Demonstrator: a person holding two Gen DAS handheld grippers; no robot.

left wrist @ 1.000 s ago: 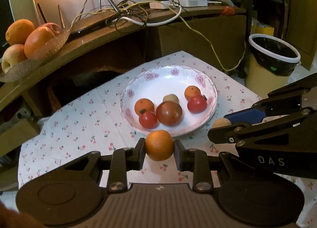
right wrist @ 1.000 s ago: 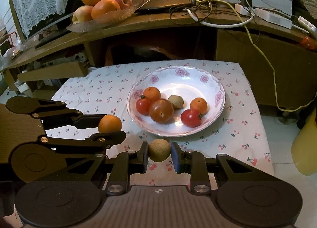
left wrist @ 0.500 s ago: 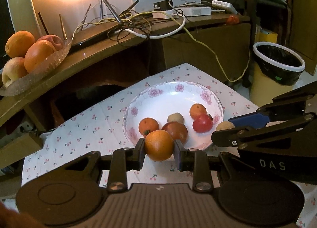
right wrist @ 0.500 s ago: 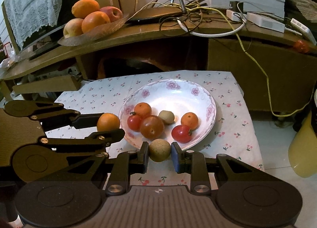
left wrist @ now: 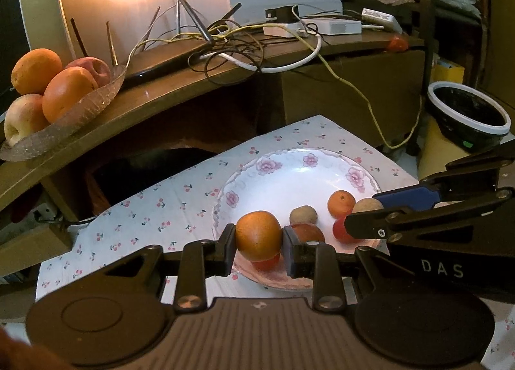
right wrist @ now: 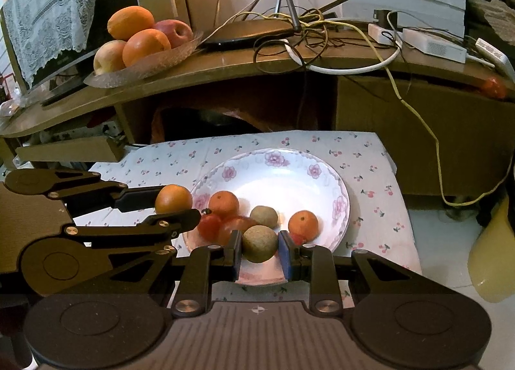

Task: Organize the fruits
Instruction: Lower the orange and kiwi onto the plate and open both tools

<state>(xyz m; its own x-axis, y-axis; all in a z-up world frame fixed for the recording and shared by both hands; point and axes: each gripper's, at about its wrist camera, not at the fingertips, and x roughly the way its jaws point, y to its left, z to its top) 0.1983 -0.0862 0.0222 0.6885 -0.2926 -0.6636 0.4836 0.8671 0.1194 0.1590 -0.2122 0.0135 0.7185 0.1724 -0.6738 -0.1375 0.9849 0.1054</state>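
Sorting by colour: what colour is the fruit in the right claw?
Brownish tan fruit, seen best in the right wrist view.

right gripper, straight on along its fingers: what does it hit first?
Probably the floral plate and the fruit on it. The right gripper, shut on a brownish round fruit, points down at the plate's near side; a similar brownish fruit lies just ahead. Depth unclear.

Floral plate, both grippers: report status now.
Left gripper shut on orange; right gripper shut on brown fruit. Both over near rim of floral plate. Plate's near half crowded with fruit; far half bare.
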